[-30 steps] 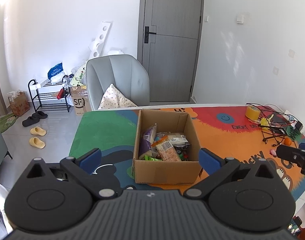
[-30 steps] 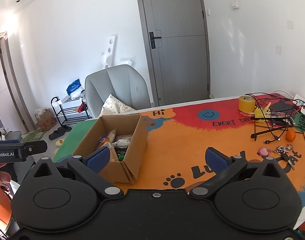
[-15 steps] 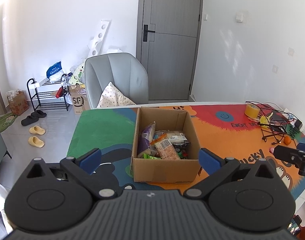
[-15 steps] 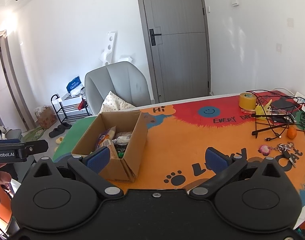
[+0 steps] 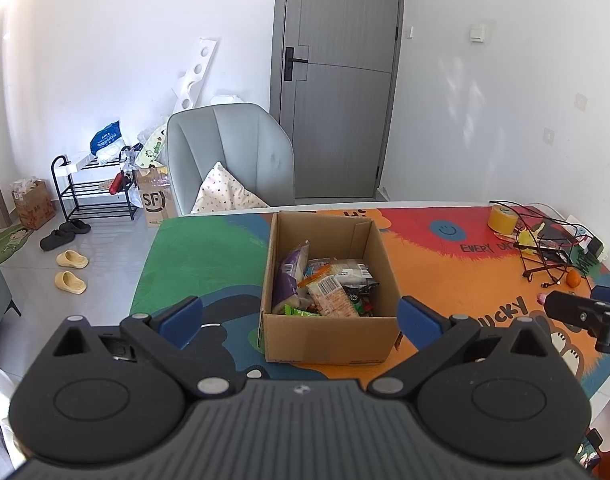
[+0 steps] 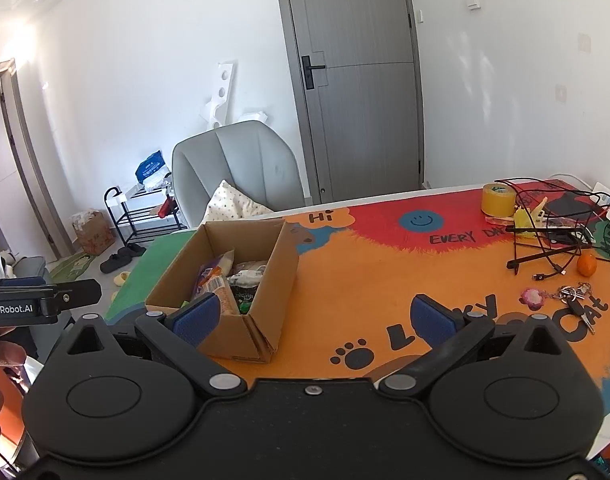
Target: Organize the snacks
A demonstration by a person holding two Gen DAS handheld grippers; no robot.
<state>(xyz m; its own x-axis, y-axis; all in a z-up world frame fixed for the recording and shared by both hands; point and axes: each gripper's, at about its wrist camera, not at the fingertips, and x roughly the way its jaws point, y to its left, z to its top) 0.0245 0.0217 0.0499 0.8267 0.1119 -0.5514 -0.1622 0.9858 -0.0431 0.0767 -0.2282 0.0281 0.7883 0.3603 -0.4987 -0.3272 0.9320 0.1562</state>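
Both tools are hovering above the near edge of the worktop (image 6: 369,272), neither touching anything. The left hand-held gripper (image 5: 301,318) is facing the cardboard box (image 5: 329,336) head-on with its blue pads spread wide and nothing between them; the right hand-held gripper (image 6: 315,318) is likewise gaping and holding nothing, pointing at the bare orange mat to the right of the box.

The snacks (image 5: 325,280) are all lying inside that open box, which is standing on the left half of the worktop: a purple packet leaning against the left wall, an orange barcoded pack, a dark wrapper, some pale packs and a green one at the near wall, piled loosely. No snack is showing on the mat outside the box.

This is fitting two stages: packets about to be lifted out and sorted, or packets already gathered in with the tools pulling clear. The pictures are not settling which.

At the far right a wire basket (image 6: 553,216) is holding dark items and a yellow clip, with a tape roll (image 6: 498,200), a small orange fruit (image 6: 586,265) and keys (image 6: 573,296) near it.
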